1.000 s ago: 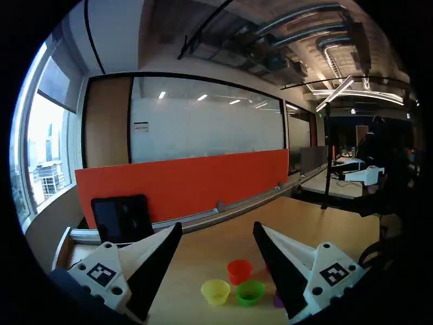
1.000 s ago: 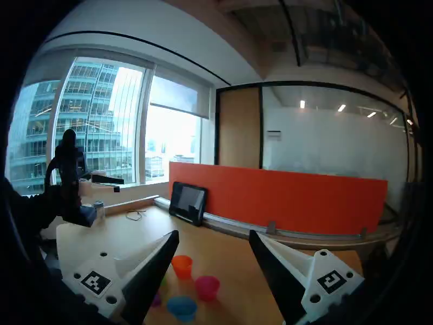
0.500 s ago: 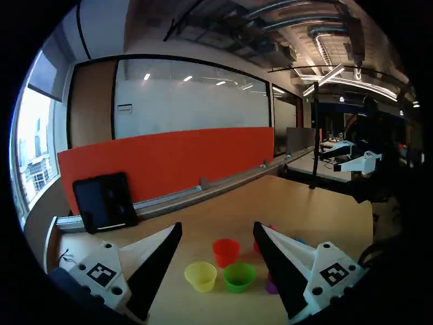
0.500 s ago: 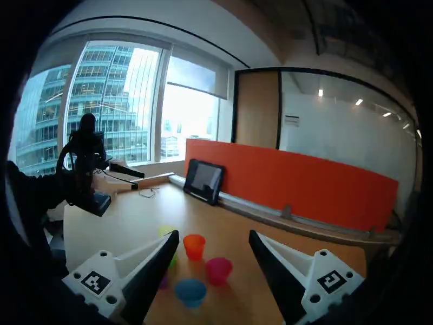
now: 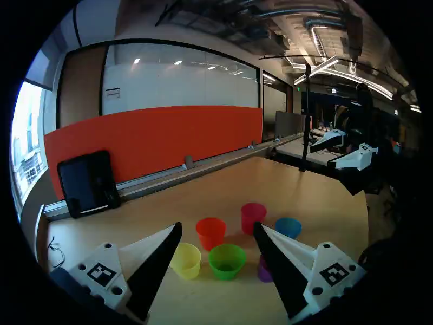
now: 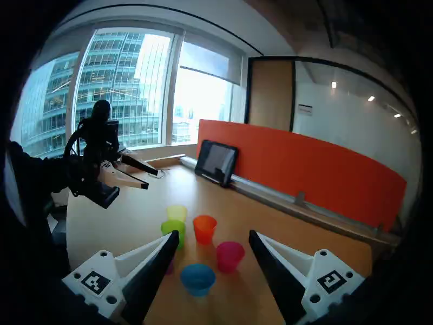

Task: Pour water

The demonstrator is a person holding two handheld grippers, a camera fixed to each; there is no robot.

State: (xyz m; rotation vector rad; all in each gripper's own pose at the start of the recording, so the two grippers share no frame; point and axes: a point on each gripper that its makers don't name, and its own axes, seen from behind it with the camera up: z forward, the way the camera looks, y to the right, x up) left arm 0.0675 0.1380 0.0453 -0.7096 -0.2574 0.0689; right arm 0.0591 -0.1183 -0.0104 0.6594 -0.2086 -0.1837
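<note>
The left gripper (image 5: 216,225) and the right gripper (image 6: 212,233) both hover with fingers spread wide, gripping nothing. Just beyond them, on the light wooden table (image 5: 243,184), small plastic cups stand upright in a close cluster: yellow cup (image 5: 185,260), green cup (image 5: 227,261), orange-red cup (image 5: 211,233), pink cup (image 5: 253,216), blue cup (image 5: 288,227)

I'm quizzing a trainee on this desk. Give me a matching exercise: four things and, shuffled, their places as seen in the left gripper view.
1 tablet
2 purple cup
3 pink cup
4 yellow cup

A partly behind a finger
B standing against the orange divider
C leftmost of the cups
D between the orange cup and the blue cup

Pairs: 1-B, 2-A, 3-D, 4-C
</note>
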